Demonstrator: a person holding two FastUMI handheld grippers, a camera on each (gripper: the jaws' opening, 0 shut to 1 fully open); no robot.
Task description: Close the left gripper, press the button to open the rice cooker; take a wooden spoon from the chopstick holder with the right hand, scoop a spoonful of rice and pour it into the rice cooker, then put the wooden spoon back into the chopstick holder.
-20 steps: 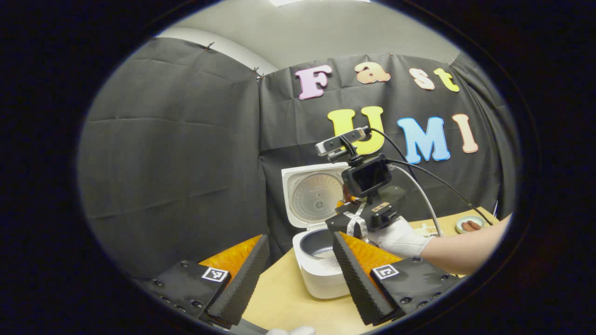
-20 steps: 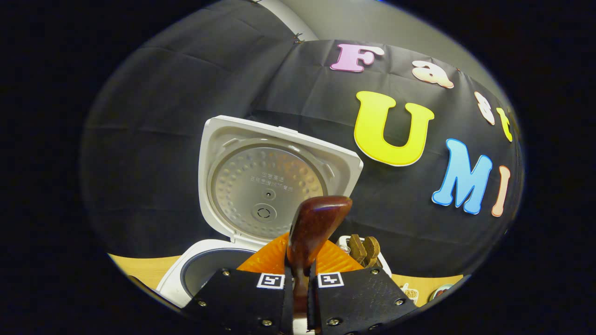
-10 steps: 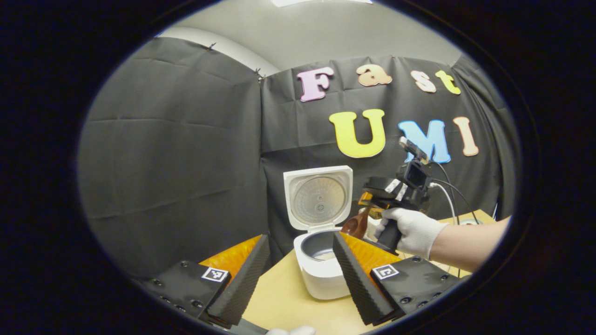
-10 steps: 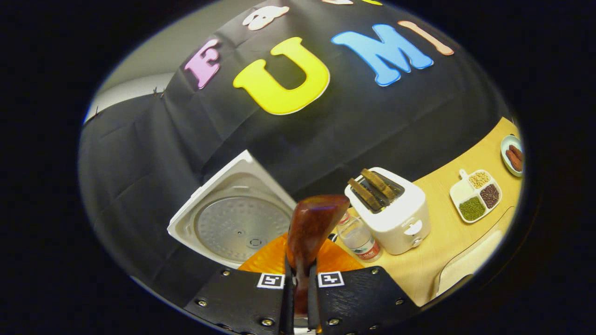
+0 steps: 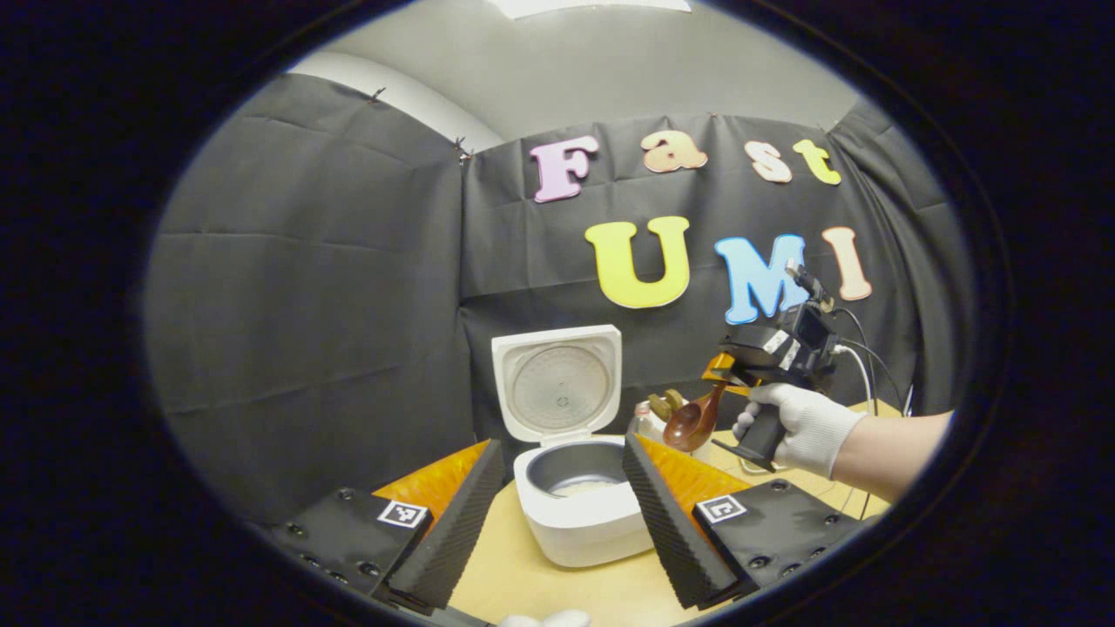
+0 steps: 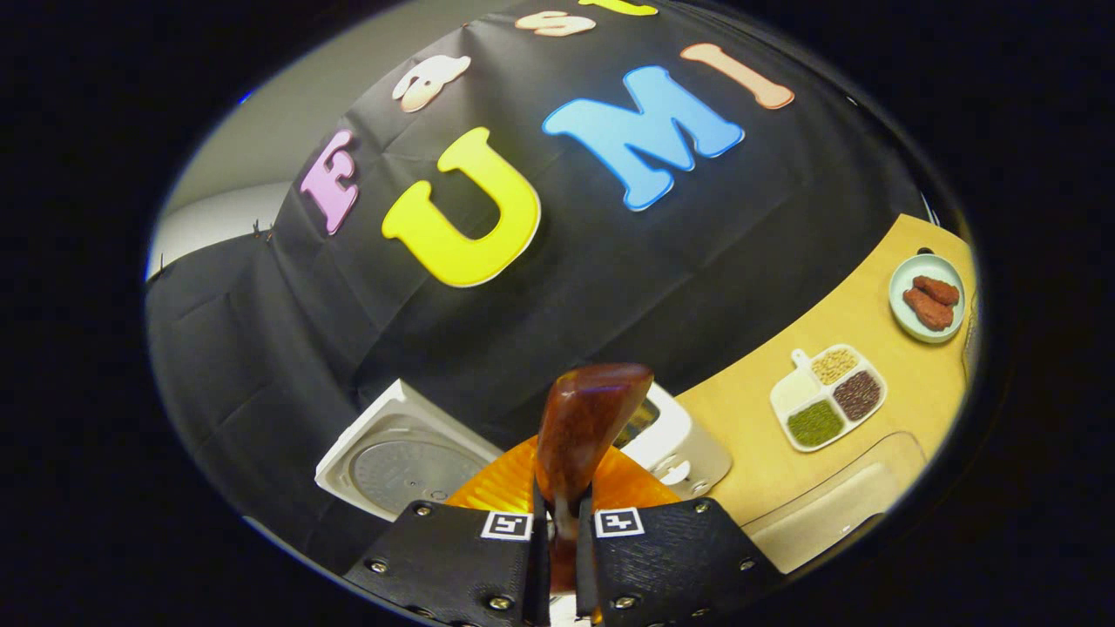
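In the left gripper view the white rice cooker (image 5: 582, 527) stands on the table with its lid (image 5: 557, 383) upright and a little rice in the grey pot. My left gripper (image 5: 563, 446) is open, its fingers framing the cooker from the near side. To the right of the cooker a gloved hand holds my right gripper (image 5: 725, 370), from which the dark wooden spoon (image 5: 692, 422) hangs bowl-down. In the right gripper view my right gripper (image 6: 562, 527) is shut on the spoon (image 6: 588, 427). The open lid (image 6: 401, 461) lies at lower left there.
A white toaster (image 6: 684, 448) stands right of the cooker, partly behind the spoon. On the wooden table (image 6: 766, 427) sit a divided dish of grains (image 6: 827, 396), a small plate of brown food (image 6: 928, 296) and a clear container (image 6: 836, 505). A bottle (image 5: 642, 421) stands behind the cooker.
My right gripper has swung the spoon from above the pot off to the right and rolled over. The left gripper has barely shifted.
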